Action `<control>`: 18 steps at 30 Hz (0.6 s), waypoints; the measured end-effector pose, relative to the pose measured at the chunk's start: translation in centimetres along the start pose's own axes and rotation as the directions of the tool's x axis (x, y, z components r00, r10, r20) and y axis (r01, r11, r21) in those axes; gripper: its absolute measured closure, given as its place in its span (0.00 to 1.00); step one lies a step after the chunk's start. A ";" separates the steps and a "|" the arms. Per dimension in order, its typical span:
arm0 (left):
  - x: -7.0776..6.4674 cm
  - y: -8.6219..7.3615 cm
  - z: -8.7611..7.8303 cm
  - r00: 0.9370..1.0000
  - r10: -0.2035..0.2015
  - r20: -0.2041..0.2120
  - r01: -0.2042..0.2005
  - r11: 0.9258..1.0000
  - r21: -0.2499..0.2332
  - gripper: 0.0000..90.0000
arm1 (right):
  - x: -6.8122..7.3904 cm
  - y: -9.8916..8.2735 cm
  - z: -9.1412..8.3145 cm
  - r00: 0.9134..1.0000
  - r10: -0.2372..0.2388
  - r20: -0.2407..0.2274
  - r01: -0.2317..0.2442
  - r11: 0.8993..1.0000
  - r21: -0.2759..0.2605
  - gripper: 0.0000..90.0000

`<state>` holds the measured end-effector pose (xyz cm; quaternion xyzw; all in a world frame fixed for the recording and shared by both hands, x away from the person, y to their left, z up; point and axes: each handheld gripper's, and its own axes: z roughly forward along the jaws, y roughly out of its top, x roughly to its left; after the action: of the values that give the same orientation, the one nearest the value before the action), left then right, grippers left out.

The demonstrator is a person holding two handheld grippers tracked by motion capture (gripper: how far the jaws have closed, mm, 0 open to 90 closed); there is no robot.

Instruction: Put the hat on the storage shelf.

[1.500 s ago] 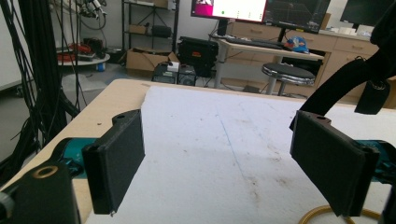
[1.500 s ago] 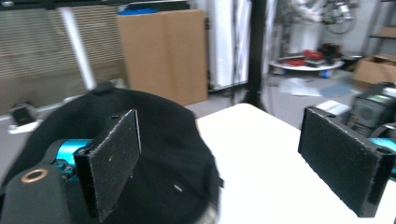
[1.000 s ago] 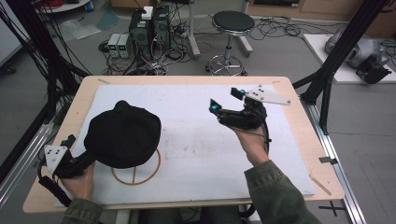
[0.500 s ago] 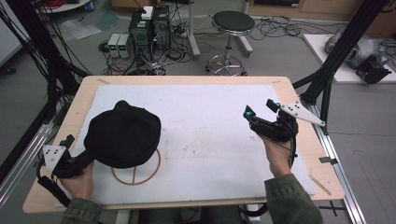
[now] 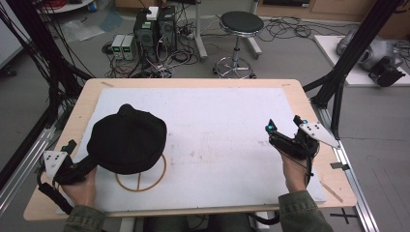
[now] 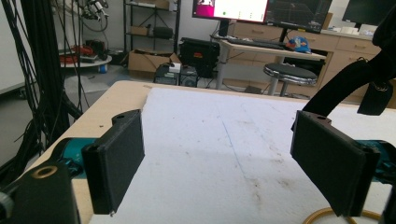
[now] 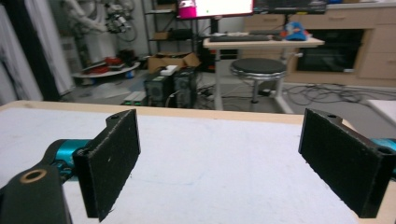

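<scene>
A black hat (image 5: 128,140) sits at the left of the white mat (image 5: 217,125), over a wooden ring (image 5: 141,178) with a cross inside it. My left gripper (image 5: 82,155) lies low at the hat's near-left edge, and its jaws stand wide open with nothing between them. In the left gripper view (image 6: 219,158) the hat's black strap (image 6: 345,84) hangs just beyond the right jaw, and the ring (image 6: 322,215) curves below it. My right gripper (image 5: 284,124) hovers near the mat's right edge, open and empty (image 7: 219,158); its jaws have just opened slightly wider.
The wooden table (image 5: 193,82) ends close to the right gripper, where a black frame post (image 5: 338,92) rises. Beyond the far edge are a round stool (image 5: 240,24), computer boxes (image 5: 154,26) and loose cables on the floor.
My right gripper has moved from the table's middle-right towards the right edge and come lower. The left gripper and the hat have stayed put.
</scene>
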<state>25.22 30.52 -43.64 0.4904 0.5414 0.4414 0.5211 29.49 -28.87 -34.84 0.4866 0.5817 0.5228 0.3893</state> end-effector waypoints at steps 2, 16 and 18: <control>0.0 0.0 0.0 1.000 -0.004 0.000 0.004 1.000 -0.003 0.20 | -0.4 -0.6 0.1 1.000 0.001 0.030 -0.001 1.000 -0.010 0.13; 0.0 0.0 0.0 1.000 -0.012 -0.001 0.012 1.000 -0.001 0.20 | -2.5 -5.0 0.8 0.992 0.030 0.122 -0.032 0.999 0.016 0.13; 0.0 0.0 0.1 1.000 -0.012 -0.002 0.012 1.000 -0.001 0.20 | -2.6 -5.5 0.9 0.990 0.028 0.135 -0.031 0.999 0.018 0.13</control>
<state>25.27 30.55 -43.65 0.4865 0.5445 0.4390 0.5235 30.04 -31.09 -40.55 0.5331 0.5519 0.4888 0.4150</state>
